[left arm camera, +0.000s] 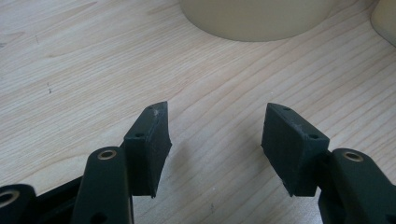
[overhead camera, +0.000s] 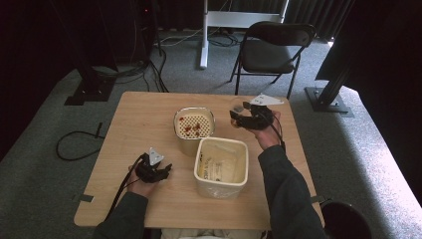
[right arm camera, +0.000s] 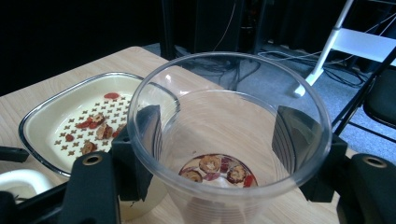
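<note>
1. The right gripper [right arm camera: 219,154] grasps a clear plastic cup [right arm camera: 229,140], one jaw on each side of its wall; dried red fruit pieces [right arm camera: 217,170] lie at its bottom.
2. The cup sits just right of the perforated strainer tub [overhead camera: 194,124] (some red pieces lie on its grid).
3. The left gripper [left arm camera: 215,144] rests released on the table [overhead camera: 139,119], near the left of the cream bin [overhead camera: 221,167].
</note>
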Motion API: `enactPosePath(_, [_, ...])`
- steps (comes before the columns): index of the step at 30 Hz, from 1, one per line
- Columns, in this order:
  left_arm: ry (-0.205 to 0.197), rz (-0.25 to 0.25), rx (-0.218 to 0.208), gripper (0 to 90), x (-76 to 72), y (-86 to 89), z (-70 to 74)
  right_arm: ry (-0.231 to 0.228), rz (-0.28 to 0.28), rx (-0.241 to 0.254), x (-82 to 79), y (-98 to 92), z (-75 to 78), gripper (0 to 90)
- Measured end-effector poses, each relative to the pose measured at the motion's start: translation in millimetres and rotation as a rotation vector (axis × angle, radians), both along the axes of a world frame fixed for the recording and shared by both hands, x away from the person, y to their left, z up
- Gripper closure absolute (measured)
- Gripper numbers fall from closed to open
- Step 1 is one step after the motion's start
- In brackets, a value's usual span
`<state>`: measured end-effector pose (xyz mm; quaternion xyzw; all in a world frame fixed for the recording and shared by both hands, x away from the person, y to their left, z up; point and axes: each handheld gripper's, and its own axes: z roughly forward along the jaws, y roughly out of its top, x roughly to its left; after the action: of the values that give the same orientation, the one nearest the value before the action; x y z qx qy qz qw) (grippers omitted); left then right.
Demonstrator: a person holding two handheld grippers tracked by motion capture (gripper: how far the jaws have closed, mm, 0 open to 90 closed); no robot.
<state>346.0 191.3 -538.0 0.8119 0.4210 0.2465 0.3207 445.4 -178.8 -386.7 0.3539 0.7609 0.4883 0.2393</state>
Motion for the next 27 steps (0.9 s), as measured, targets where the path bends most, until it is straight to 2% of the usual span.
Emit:
enactPosePath(15, [0.000, -0.006, 0.008, 42.3, 0.0, -1.7, -0.3, -0.019, 0.038, -0.093, 8.1, 23.8, 12.1, 32.6])
enactPosePath(18, [-0.001, -0.007, 0.011, 42.2, -0.4, -2.2, -0.4, -0.026, 0.042, -0.142, 12.0, 29.8, 17.7, 32.6])
enactPosePath(27, [-0.003, -0.007, 0.014, 42.2, -0.8, -2.1, -0.2, -0.038, 0.045, -0.186, 16.9, 41.2, 26.4, 32.5])
